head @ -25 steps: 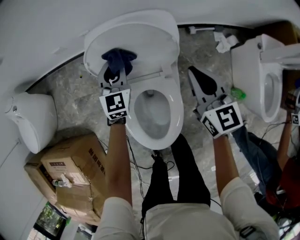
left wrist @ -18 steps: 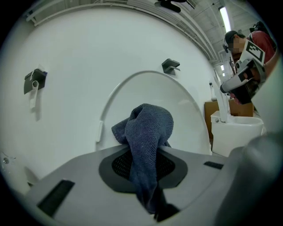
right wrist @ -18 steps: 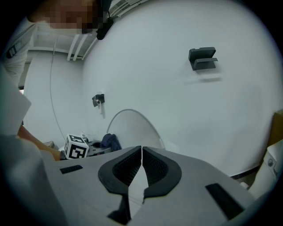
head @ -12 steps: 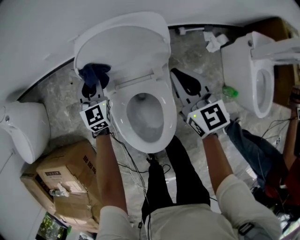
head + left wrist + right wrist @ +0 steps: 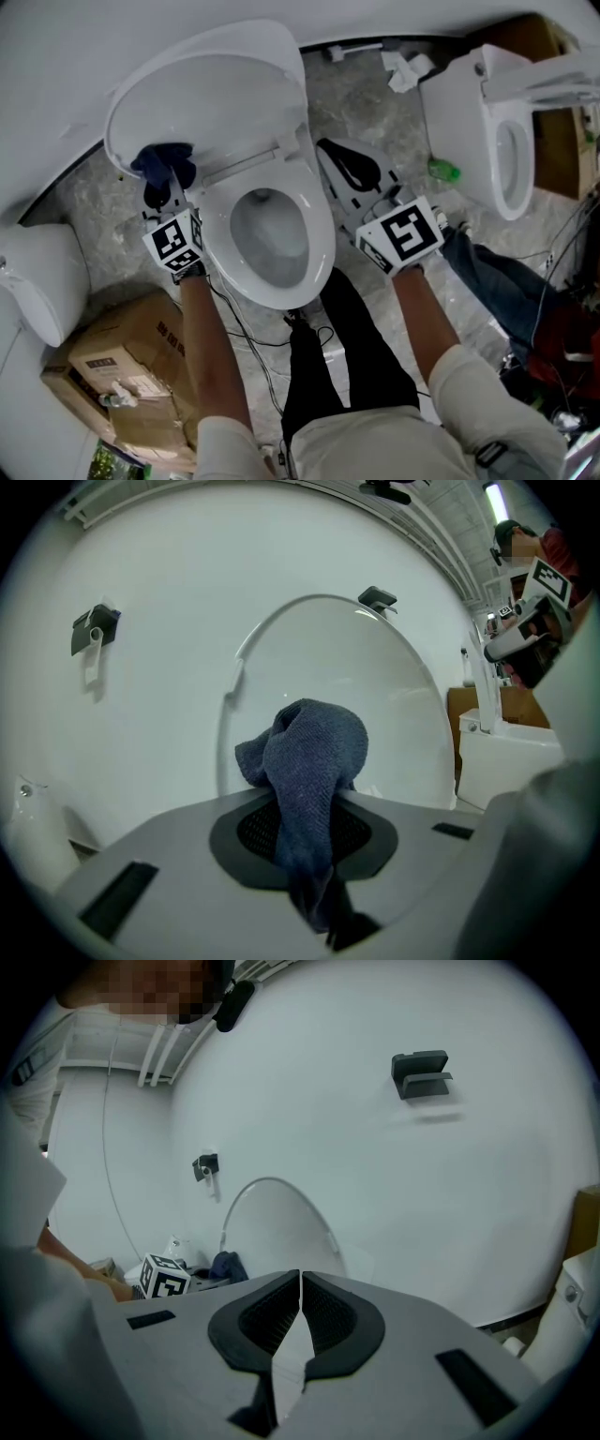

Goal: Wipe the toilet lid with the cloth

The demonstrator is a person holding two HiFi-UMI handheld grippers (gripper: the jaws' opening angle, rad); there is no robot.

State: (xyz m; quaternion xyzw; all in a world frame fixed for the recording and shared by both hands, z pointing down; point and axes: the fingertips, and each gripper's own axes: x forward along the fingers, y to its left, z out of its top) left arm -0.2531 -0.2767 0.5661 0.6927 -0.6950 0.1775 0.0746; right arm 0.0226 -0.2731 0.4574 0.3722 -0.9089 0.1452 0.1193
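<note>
– Judging from where things are, how far along is the wipe?

– Under way, I'd say. The left gripper (image 5: 305,817) is clamped on the cloth (image 5: 309,761), a dark blue wad that bulges out past its tips. In the head view the wad sits over the lower left of the raised lid (image 5: 216,94), close to its edge.

– Is the cloth on the lid?

– It looks it from above. The left gripper view shows the lid standing right behind the wad, but the contact itself I cannot see.

– How much of the lid is done?

– Hard to say. The lid is plain white all over, with no streaks or wet patches, so nothing marks wiped from unwiped. The centre, top and right side lie well apart from the cloth, and I'd count them as left to do.

– And the other side?

– The right gripper (image 5: 300,1283) is clenched on nothing, its pads meeting in a thin line. In the head view it hangs over the floor (image 5: 375,103) right of the seat (image 5: 314,220), apart from the lid.

– So what is left?

– Passes across the rest of the lid, as far as I can judge.
</note>
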